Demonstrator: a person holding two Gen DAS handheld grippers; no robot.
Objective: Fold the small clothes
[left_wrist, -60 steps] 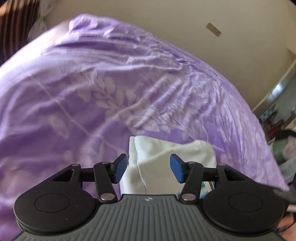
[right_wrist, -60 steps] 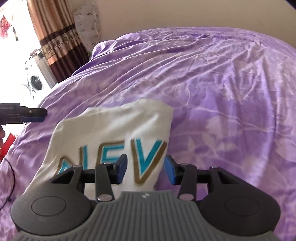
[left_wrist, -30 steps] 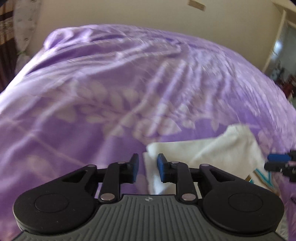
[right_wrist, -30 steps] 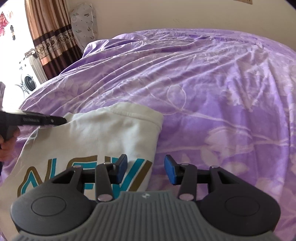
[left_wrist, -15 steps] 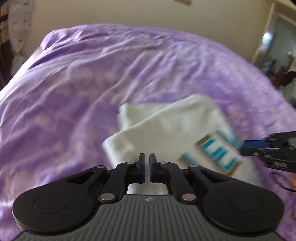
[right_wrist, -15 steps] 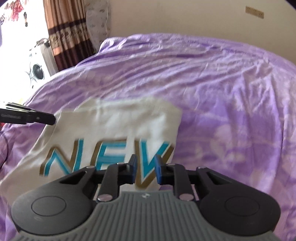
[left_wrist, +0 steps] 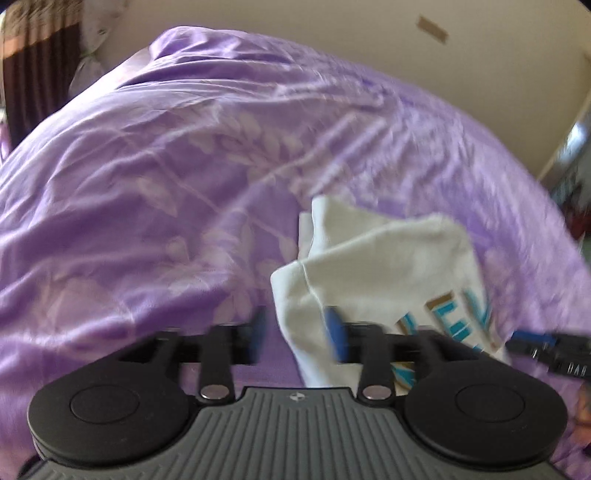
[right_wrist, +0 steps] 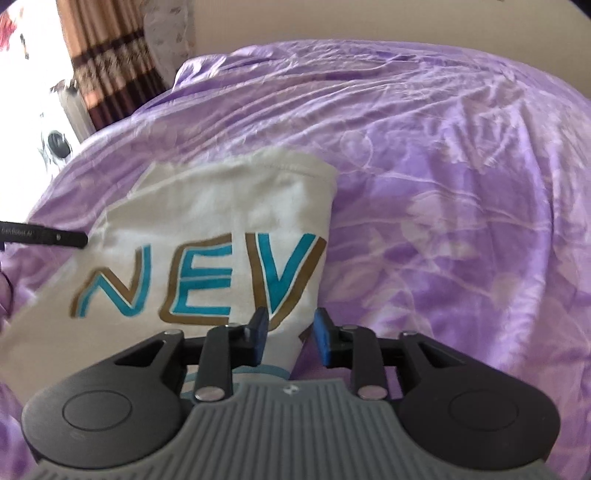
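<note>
A folded white T-shirt (right_wrist: 221, 221) with teal and gold letters lies on the purple bedspread (right_wrist: 443, 166). It also shows in the left wrist view (left_wrist: 369, 266), with a corner bunched up. My left gripper (left_wrist: 295, 334) is open, its blurred fingers on either side of the shirt's near left corner. My right gripper (right_wrist: 290, 338) is open over the shirt's near right edge. The left gripper's tip (right_wrist: 48, 236) shows at the shirt's left side in the right wrist view. The right gripper's tip (left_wrist: 546, 349) shows at the right in the left wrist view.
The purple leaf-patterned bedspread (left_wrist: 184, 184) covers the whole bed. A brown striped curtain (right_wrist: 107, 62) and a white appliance (right_wrist: 55, 144) stand beyond the bed's far left. A beige wall (left_wrist: 332, 29) runs behind the bed.
Both grippers were shut half a second ago and have now opened. The shirt has dropped back onto the bed with its left corner bunched.
</note>
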